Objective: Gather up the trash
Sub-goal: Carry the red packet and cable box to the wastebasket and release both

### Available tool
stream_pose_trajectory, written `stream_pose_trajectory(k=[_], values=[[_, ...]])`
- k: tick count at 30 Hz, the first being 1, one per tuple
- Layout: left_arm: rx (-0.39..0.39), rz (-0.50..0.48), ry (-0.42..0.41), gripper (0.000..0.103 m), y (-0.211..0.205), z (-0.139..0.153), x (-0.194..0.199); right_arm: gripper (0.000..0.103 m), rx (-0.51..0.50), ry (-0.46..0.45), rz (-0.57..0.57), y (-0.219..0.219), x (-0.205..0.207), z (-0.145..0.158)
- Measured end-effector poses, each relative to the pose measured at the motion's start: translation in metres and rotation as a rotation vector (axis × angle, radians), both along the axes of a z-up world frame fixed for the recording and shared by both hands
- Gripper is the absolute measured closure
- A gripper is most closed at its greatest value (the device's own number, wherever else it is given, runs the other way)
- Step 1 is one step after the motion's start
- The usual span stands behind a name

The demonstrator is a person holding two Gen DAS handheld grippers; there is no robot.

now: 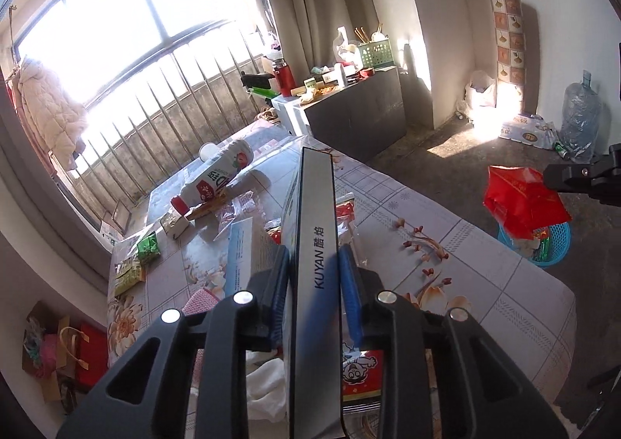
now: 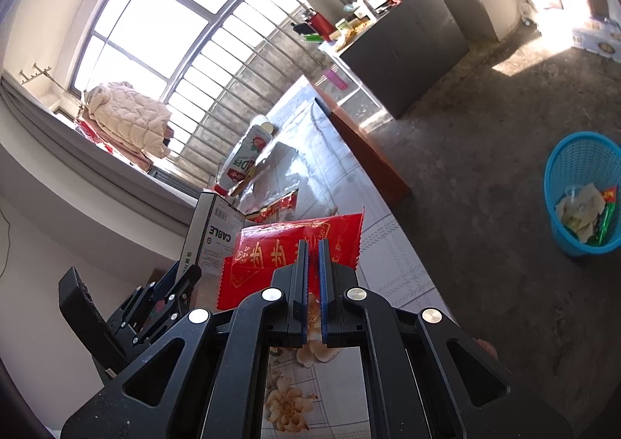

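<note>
My left gripper (image 1: 313, 264) is shut on a long grey KUYAN cable box (image 1: 315, 214), held above the flowered table (image 1: 465, 283). The box also shows in the right wrist view (image 2: 211, 233), with the left gripper (image 2: 170, 283) below it. My right gripper (image 2: 313, 248) is shut on a red foil wrapper (image 2: 271, 252). In the left wrist view that wrapper (image 1: 520, 202) hangs from the right gripper (image 1: 551, 175) above the blue trash basket (image 1: 559, 241). The basket (image 2: 562, 167) stands on the floor and holds several wrappers.
On the table lie a white drink bottle (image 1: 217, 179), green snack packets (image 1: 149, 248), a red packet (image 1: 361, 380), white tissue (image 1: 268, 388) and other wrappers. A dark cabinet (image 1: 357, 113) with clutter stands beyond. A water jug (image 1: 580, 120) and bags stand by the wall.
</note>
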State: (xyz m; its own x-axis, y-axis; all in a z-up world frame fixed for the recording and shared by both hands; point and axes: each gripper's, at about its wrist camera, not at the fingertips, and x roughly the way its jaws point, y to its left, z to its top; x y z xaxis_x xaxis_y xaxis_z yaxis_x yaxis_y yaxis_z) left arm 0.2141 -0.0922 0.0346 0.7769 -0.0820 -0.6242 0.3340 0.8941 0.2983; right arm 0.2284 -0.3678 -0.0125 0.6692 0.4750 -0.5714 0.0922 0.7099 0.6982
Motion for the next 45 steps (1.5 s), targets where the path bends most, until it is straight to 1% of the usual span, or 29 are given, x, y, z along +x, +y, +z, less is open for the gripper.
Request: stream_pose_trajectory(k=[5, 9, 12, 14, 17, 19, 21, 22, 23, 27, 30, 34, 35, 36, 37, 38, 39, 40, 42, 43, 45], values=[[-0.125, -0.052, -0.001, 0.078, 0.001, 0.04, -0.013, 0.1, 0.017, -0.018, -0.055, -0.017, -0.016, 0.003], [-0.235, -0.151, 0.039, 0.078, -0.015, 0.065, -0.017, 0.1, 0.02, -0.033, -0.142, -0.042, -0.037, 0.006], [-0.294, -0.244, 0.087, 0.078, -0.041, 0.076, -0.019, 0.1, 0.014, -0.033, -0.229, -0.067, -0.058, 0.006], [-0.323, -0.312, 0.132, 0.078, -0.068, 0.079, -0.018, 0.1, 0.011, -0.026, -0.296, -0.085, -0.073, 0.003], [-0.36, -0.414, 0.237, 0.078, -0.115, 0.074, -0.013, 0.1, 0.005, 0.002, -0.399, -0.111, -0.094, -0.008], [-0.389, -0.479, 0.349, 0.078, -0.149, 0.064, -0.005, 0.1, 0.005, 0.037, -0.462, -0.129, -0.106, -0.019], [-0.42, -0.527, 0.511, 0.078, -0.188, 0.043, 0.008, 0.1, 0.019, 0.075, -0.512, -0.144, -0.115, -0.034], [-0.43, -0.533, 0.581, 0.078, -0.206, 0.031, 0.014, 0.1, 0.02, 0.095, -0.538, -0.152, -0.119, -0.042], [-0.424, -0.529, 0.632, 0.078, -0.225, 0.019, 0.02, 0.1, 0.025, 0.117, -0.559, -0.159, -0.121, -0.05], [-0.349, -0.535, 0.735, 0.078, -0.291, -0.028, 0.032, 0.1, 0.064, 0.206, -0.618, -0.188, -0.122, -0.088], [-0.315, -0.521, 0.823, 0.078, -0.329, -0.065, 0.047, 0.1, 0.096, 0.277, -0.65, -0.208, -0.116, -0.119], [-0.271, -0.489, 0.885, 0.078, -0.375, -0.104, 0.074, 0.1, 0.119, 0.352, -0.693, -0.237, -0.102, -0.151], [-0.267, -0.476, 0.892, 0.077, -0.386, -0.112, 0.082, 0.099, 0.123, 0.367, -0.711, -0.245, -0.097, -0.158], [-0.272, -0.462, 0.898, 0.077, -0.397, -0.119, 0.091, 0.095, 0.121, 0.378, -0.728, -0.254, -0.091, -0.163], [-0.282, -0.446, 0.903, 0.076, -0.409, -0.126, 0.102, 0.094, 0.109, 0.389, -0.749, -0.262, -0.085, -0.169], [-0.299, -0.431, 0.912, 0.062, -0.418, -0.134, 0.112, 0.086, 0.101, 0.404, -0.771, -0.272, -0.08, -0.175], [-0.301, -0.411, 0.916, 0.05, -0.425, -0.142, 0.121, 0.068, 0.108, 0.41, -0.782, -0.281, -0.074, -0.183], [-0.288, -0.376, 0.901, 0.04, -0.429, -0.149, 0.13, 0.064, 0.113, 0.413, -0.786, -0.288, -0.069, -0.191], [-0.278, -0.324, 0.884, 0.04, -0.426, -0.158, 0.14, 0.064, 0.086, 0.447, -0.812, -0.294, -0.066, -0.203], [-0.283, -0.313, 0.892, 0.04, -0.423, -0.161, 0.143, 0.064, 0.083, 0.458, -0.821, -0.294, -0.067, -0.206], [-0.296, -0.317, 0.897, 0.04, -0.413, -0.161, 0.143, 0.064, 0.11, 0.452, -0.816, -0.291, -0.071, -0.211]])
